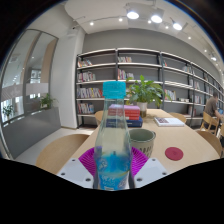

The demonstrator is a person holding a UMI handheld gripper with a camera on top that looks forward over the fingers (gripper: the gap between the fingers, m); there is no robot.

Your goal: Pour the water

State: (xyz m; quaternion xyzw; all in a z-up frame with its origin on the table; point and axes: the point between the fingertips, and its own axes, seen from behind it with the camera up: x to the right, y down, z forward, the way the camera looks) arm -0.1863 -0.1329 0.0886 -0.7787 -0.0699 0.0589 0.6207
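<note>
The tool (113, 172) holds a clear water bottle (113, 140) with a blue cap upright, both fingers pressing on its sides. Just beyond it on the table (60, 150) stands a green cup (141, 141), with a potted plant (143, 93) behind.

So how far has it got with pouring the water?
Done: the gripper is shut on the water bottle, held upright above the table. In hand: carrying it toward the green cup just beyond. Left: the blue cap is on, and no pouring has begun.
</note>
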